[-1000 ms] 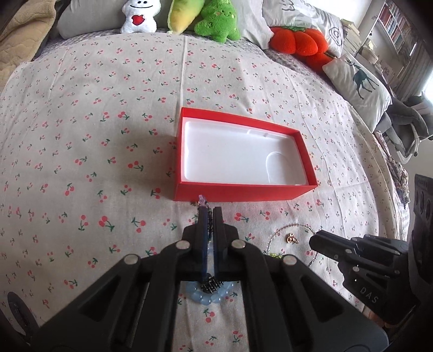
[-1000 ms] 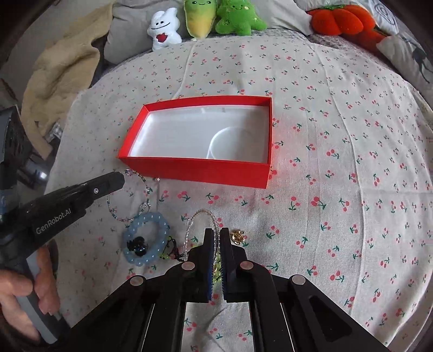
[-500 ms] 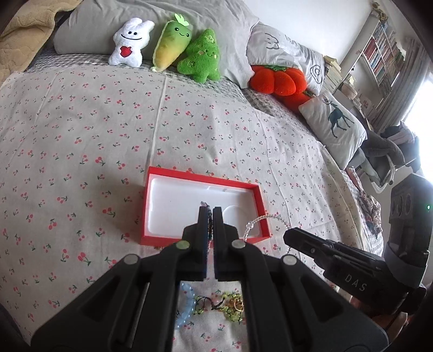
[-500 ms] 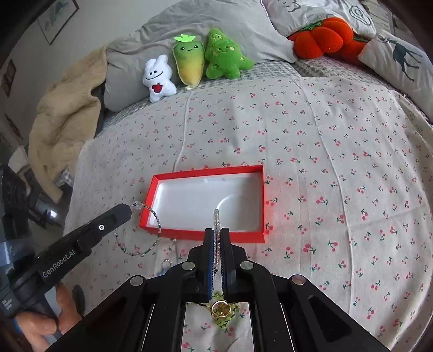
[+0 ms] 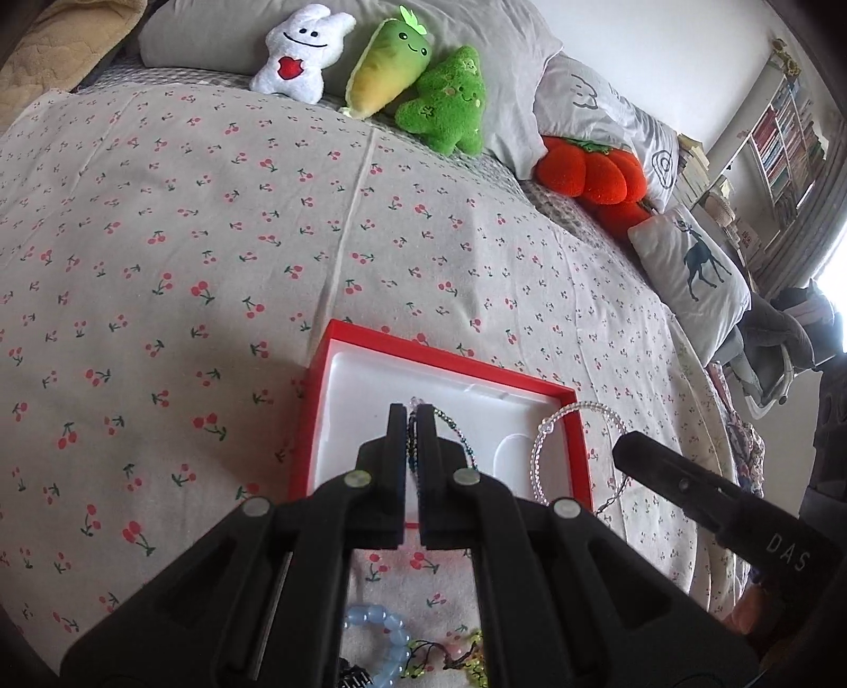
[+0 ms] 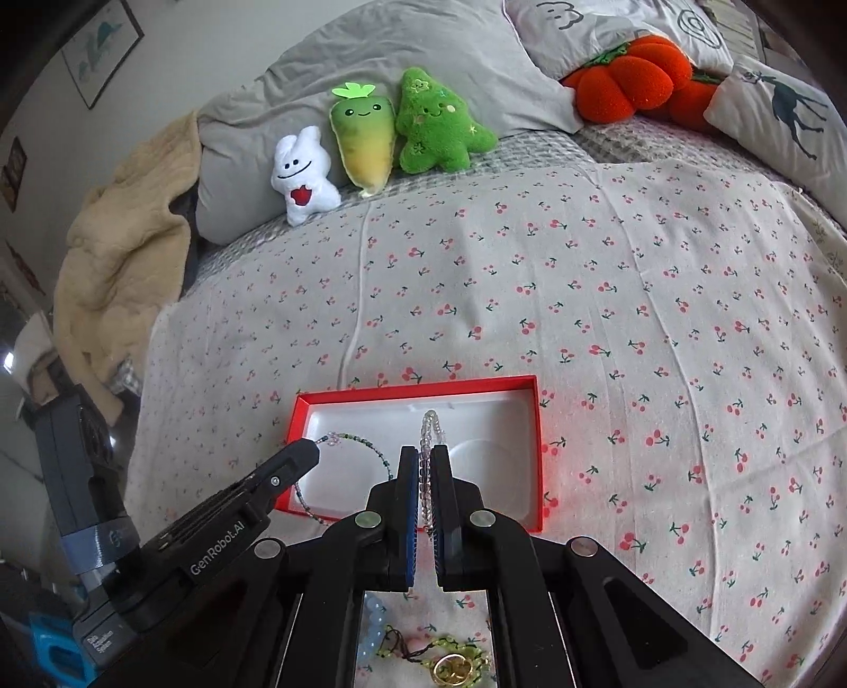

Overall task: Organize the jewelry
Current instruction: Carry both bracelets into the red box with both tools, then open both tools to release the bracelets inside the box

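A red box (image 5: 529, 378) with a white tray inside (image 6: 533, 460) lies on the cherry-print bed. My left gripper (image 5: 411, 415) is shut on a dark green beaded bracelet (image 5: 455, 431) and holds it above the box; it also shows in the right wrist view (image 6: 370, 443). My right gripper (image 6: 424, 456) is shut on a clear beaded bracelet (image 6: 431, 423), which hangs over the box's right end in the left wrist view (image 5: 550, 428). A light blue bead bracelet (image 5: 378, 632), a green cord piece (image 6: 471, 648) and a gold charm (image 6: 451, 671) lie on the cloth below the grippers.
Plush toys (image 6: 370, 143) and grey pillows (image 5: 222, 32) line the far edge. An orange plush (image 5: 593, 172) and a deer cushion (image 5: 693, 270) sit at the right. A beige blanket (image 6: 122, 264) lies at the left. A bookshelf (image 5: 783, 143) stands beyond the bed.
Both grippers have lifted their bracelets off the cloth and moved forward over the red box. The loose jewelry stayed behind on the cloth.
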`<action>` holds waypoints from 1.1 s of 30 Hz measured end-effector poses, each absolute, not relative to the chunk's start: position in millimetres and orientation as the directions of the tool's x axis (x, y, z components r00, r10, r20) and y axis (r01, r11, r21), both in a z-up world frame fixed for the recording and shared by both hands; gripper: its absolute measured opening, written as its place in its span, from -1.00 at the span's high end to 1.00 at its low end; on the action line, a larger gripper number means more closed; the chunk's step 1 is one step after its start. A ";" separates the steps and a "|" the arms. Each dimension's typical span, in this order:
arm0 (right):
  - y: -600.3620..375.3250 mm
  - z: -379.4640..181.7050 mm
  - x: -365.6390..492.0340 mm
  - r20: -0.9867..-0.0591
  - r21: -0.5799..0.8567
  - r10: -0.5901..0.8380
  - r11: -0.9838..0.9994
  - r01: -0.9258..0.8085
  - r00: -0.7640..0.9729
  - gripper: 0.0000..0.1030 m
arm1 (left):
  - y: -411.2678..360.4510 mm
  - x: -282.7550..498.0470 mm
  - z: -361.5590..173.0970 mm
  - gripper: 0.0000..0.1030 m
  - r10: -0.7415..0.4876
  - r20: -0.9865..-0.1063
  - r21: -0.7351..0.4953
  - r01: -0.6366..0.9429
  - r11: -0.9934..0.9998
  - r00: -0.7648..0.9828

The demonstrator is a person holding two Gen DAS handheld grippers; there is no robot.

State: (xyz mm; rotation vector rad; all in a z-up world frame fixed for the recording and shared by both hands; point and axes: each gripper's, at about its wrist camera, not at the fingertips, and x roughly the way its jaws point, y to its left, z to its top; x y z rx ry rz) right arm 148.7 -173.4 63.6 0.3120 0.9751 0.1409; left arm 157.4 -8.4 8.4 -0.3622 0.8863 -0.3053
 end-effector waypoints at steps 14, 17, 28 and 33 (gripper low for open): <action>-200.3 26.0 168.2 -0.826 0.295 0.203 0.951 0.097 0.525 0.91 | -16.4 166.3 -2.5 0.93 -0.318 -0.705 -0.333 0.100 0.938 0.634; -203.6 24.0 167.7 -0.833 0.286 0.195 0.953 0.102 0.517 0.89 | -21.1 164.9 -1.8 0.92 -0.319 -0.711 -0.315 0.122 0.941 0.627; -204.2 48.5 140.5 -0.858 0.214 0.155 0.975 0.066 0.489 0.71 | -23.9 135.4 32.6 -0.51 -0.255 -0.742 -0.193 0.167 0.967 0.620; -208.1 56.2 120.7 -0.854 0.217 0.165 0.975 0.050 0.494 0.09 | -18.4 114.9 34.3 -0.81 -0.217 -0.781 -0.134 0.182 0.974 0.586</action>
